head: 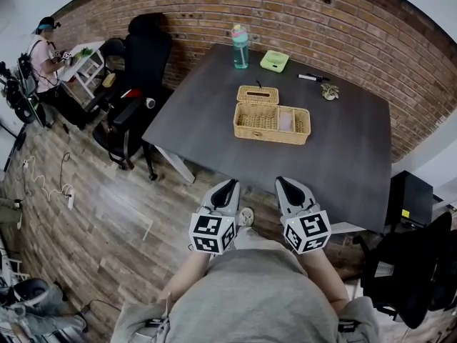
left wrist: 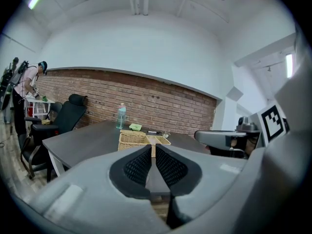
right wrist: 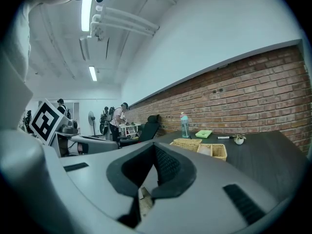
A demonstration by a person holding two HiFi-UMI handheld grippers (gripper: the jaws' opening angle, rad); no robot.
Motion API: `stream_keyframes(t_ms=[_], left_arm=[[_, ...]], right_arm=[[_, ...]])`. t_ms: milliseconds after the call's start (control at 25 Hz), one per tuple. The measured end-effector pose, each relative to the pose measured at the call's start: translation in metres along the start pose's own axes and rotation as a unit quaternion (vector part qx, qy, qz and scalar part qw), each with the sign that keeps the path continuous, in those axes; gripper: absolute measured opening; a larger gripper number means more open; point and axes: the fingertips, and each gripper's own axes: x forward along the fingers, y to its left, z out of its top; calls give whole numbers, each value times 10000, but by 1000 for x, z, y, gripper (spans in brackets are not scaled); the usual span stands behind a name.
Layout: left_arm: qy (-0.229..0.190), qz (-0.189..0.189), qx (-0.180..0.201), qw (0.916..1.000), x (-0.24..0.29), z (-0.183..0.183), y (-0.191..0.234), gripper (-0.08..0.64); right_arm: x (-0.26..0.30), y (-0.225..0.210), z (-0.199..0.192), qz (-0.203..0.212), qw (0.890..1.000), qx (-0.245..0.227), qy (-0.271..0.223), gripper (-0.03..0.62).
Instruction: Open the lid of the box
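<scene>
Wicker box [head: 271, 122] on dark surface [head: 343, 170], left tool [head: 229, 184] barely parted, empty, right tool [head: 283, 182] closed, empty, both near surface edge.

The person is wearing a grey short-sleeved shirt [head: 250, 299]. The left gripper [head: 228, 185] and right gripper [head: 286, 184] are showing pale grey shells, black ribbed pads [left wrist: 138, 166], and rear cubes [head: 212, 233] bearing black-and-white square markers.
</scene>
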Motion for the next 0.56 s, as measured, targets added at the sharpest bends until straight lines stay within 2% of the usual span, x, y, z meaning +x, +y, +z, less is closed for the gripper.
stream_keyframes(t_ms=[560], left_arm=[[7,17,-67,10000,10,0,-2,35]], right_arm=[[7,-2,0,204,9998,42,-14,0]])
